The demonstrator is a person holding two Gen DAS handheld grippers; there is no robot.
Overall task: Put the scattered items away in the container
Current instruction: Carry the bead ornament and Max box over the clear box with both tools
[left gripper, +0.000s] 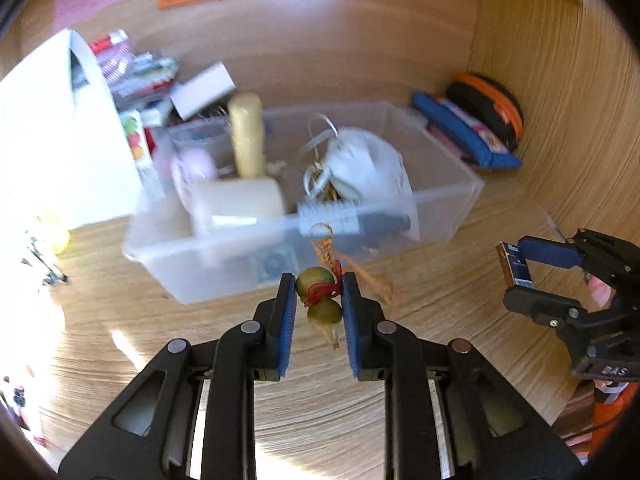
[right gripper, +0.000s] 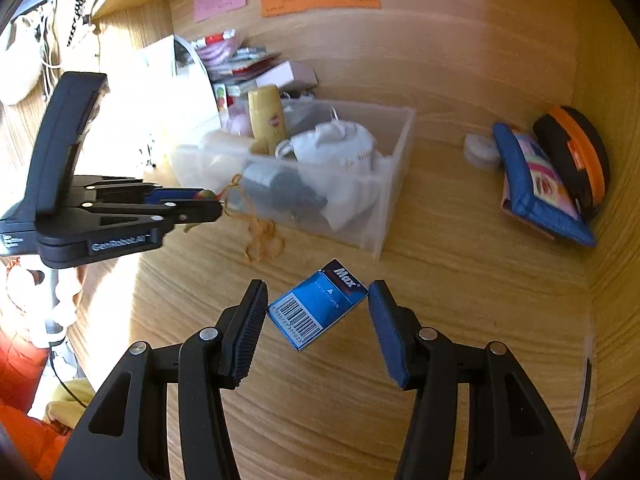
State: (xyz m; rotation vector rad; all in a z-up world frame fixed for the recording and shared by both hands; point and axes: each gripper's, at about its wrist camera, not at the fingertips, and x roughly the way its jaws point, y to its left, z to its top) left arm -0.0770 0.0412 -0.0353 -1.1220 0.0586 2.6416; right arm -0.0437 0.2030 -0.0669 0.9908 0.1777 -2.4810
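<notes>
The left tongs [left gripper: 319,312] pinch a gourd charm [left gripper: 320,298] narrowly, its tassel dangling, just short of the bin [left gripper: 448,200], probably to drop it in. The right tongs [right gripper: 318,314] stand wide around a blue box [right gripper: 318,304], touching its corners above the surface [right gripper: 460,320], likely bin-bound.

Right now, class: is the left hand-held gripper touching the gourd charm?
Touching. The left wrist view shows the left hand-held gripper with both blue pads pressed against the gourd charm, no gap either side.
</notes>
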